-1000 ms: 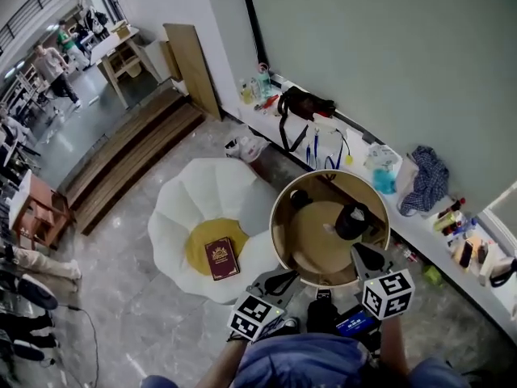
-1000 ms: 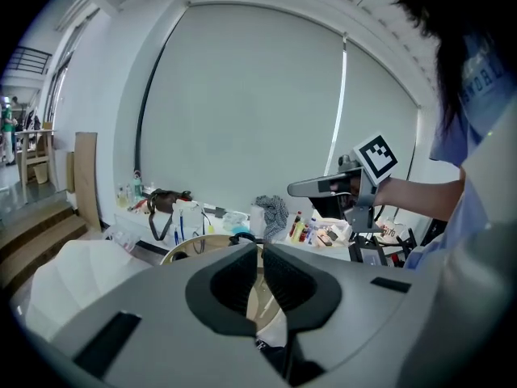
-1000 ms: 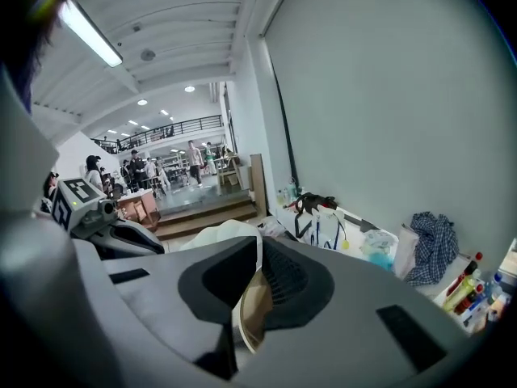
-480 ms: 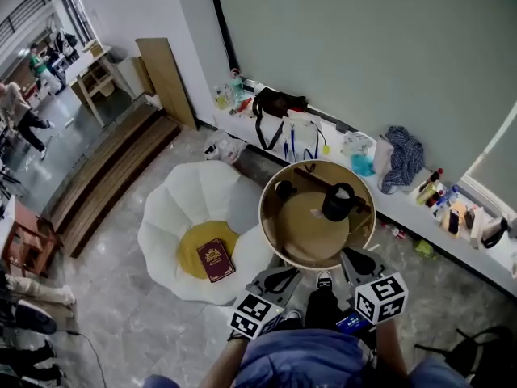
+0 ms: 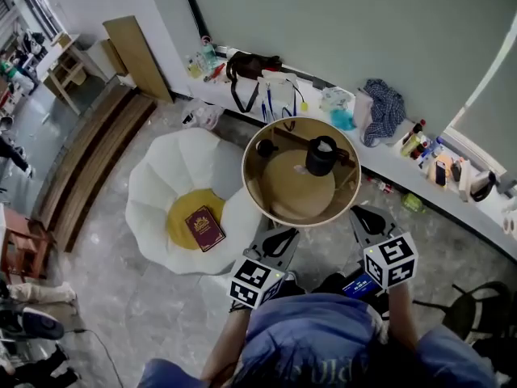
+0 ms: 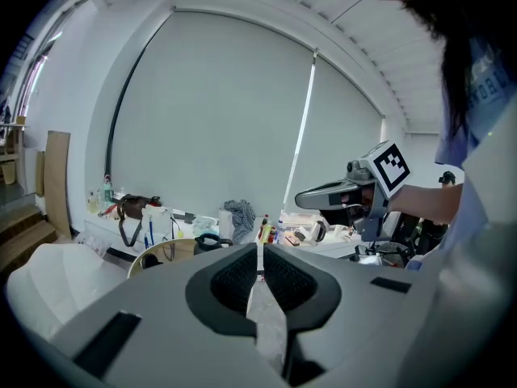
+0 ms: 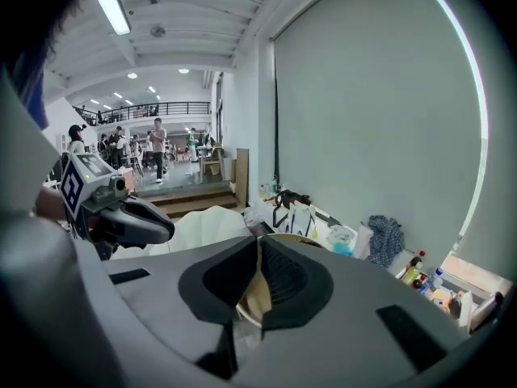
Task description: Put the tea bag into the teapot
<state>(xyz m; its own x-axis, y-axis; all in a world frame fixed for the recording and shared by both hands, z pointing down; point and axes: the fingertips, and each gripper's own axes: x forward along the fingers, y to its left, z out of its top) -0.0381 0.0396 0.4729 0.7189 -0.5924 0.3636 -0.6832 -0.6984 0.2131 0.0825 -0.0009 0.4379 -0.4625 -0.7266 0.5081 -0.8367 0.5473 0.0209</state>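
A black teapot (image 5: 321, 155) stands at the far right of a round wooden table (image 5: 275, 208). A small black cup (image 5: 264, 148) sits at its far left. A tiny white item (image 5: 300, 169) lies just left of the teapot, too small to identify. My left gripper (image 5: 281, 234) hovers shut at the table's near rim. My right gripper (image 5: 363, 215) is shut beside the rim on the right. In the left gripper view the left gripper (image 6: 259, 251) holds nothing, with the teapot (image 6: 212, 240) ahead. The right gripper (image 7: 258, 243) also holds nothing.
A white petal-shaped seat (image 5: 166, 172) with a yellow cushion and a dark red book (image 5: 204, 228) stands left of the table. A low ledge (image 5: 404, 176) along the wall carries bags, cloth and bottles. Wooden steps (image 5: 81, 156) lie far left. A dark chair (image 5: 477, 309) stands at the right.
The head view has swung, so the table and teapot now sit higher and further left. Both grippers stay shut by the near rim, now a little further apart.
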